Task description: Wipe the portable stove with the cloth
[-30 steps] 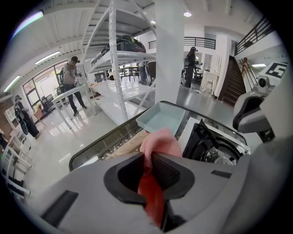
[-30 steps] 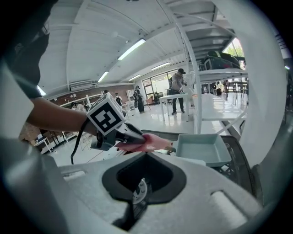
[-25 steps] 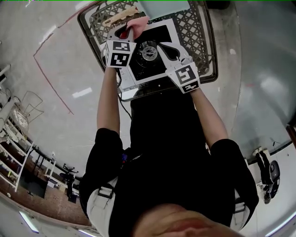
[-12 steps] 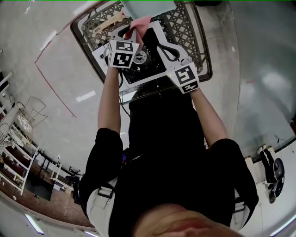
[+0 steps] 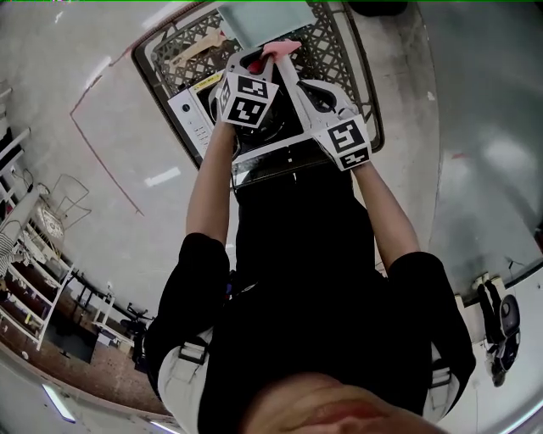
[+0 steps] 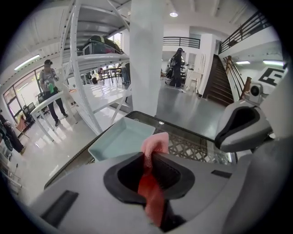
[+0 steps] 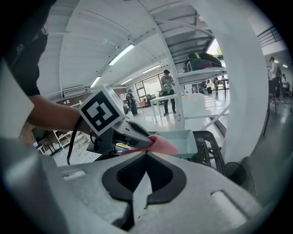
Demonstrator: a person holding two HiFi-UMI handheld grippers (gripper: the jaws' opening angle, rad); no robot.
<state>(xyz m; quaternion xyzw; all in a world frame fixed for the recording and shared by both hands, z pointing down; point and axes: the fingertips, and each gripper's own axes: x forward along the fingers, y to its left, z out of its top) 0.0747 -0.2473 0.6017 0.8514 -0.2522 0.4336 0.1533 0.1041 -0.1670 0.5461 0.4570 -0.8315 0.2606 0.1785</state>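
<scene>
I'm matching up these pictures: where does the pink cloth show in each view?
Head view: cloth at top centre.
Left gripper view: lower centre.
Right gripper view: centre.
Shared landmark: the pale green tray, just behind the cloth.

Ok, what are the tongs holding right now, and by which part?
The left tongs are shut on the pink cloth, pinching a bunched fold with a tuft poking past the tips. The right tongs are shut with nothing between them.
</scene>
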